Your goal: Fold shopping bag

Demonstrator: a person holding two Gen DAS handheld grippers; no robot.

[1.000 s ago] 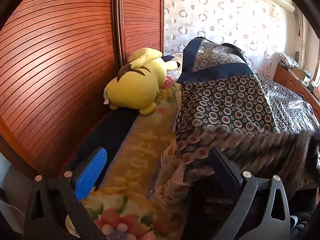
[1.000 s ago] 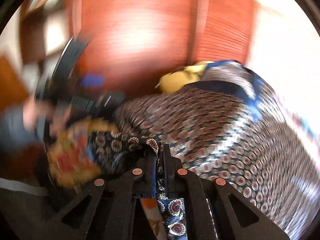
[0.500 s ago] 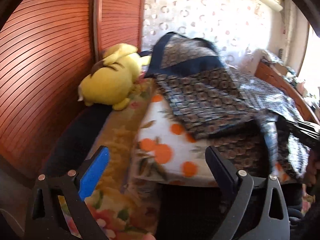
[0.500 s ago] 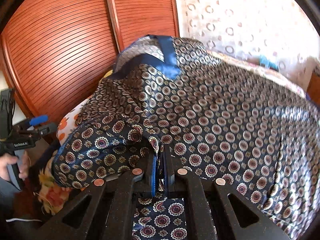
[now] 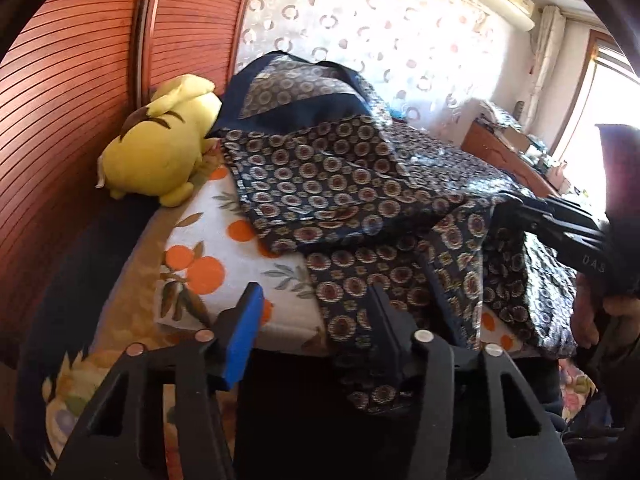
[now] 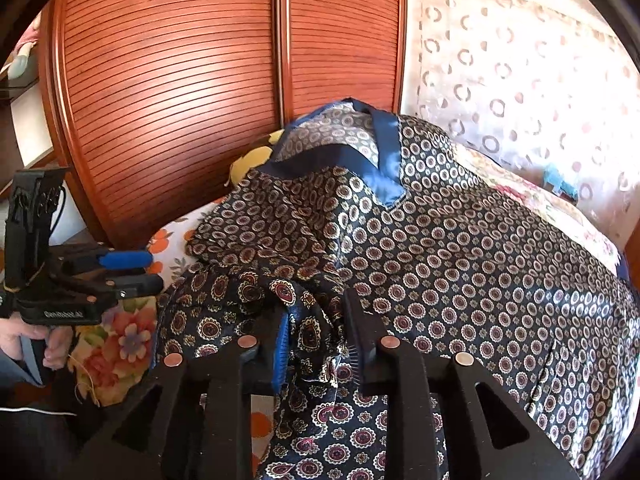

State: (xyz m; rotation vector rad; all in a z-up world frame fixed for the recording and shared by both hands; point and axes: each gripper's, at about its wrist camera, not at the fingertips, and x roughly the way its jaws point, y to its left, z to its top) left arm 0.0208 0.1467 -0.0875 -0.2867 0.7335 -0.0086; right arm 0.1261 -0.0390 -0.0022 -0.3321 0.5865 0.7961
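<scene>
The bag (image 6: pixel 460 272), dark with a medallion print, lies spread across the bed (image 5: pixel 208 264), filling the middle and right of both views, its blue handle (image 6: pixel 384 160) at the top centre. The right tongs (image 6: pixel 316 328) have just been opening; a bunched fold of bag sits between the parted jaws, pads no longer pressing it. The left tongs (image 5: pixel 316 320) have just been closing but stand apart at the bag's lower edge, clamping nothing. A yellow plush (image 5: pixel 156 152) lies at the upper left.
</scene>
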